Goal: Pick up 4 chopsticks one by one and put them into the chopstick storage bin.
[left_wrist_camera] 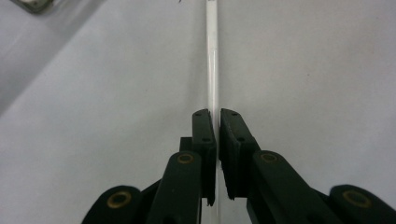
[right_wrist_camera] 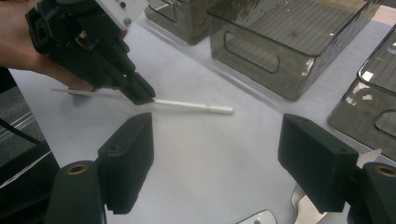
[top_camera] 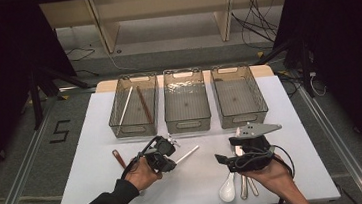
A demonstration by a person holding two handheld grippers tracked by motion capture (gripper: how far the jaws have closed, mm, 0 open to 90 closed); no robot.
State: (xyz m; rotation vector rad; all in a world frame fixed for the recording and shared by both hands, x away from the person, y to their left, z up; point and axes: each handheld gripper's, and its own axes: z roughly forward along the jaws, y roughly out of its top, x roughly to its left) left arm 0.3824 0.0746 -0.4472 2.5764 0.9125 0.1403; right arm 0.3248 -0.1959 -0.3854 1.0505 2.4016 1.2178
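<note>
Legibly, floor marking "5" (top_camera: 60,131), left hand-held gripper (left_wrist_camera: 217,122) clamping white chopstick (left_wrist_camera: 212,56)

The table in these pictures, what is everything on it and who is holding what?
Bins: three, clear grey, in a row at the far side.
Sticks in left bin: two, one white, one brown.
White stick: one, near table middle, clamped in the left tongs.
Brown stick: one, near the left hand.
Spoon: one, white, near edge.
Metal cutlery: beside the spoon, count unclear.
Left tongs: black, shut.
Right tongs: black, open, holding nothing.
</note>
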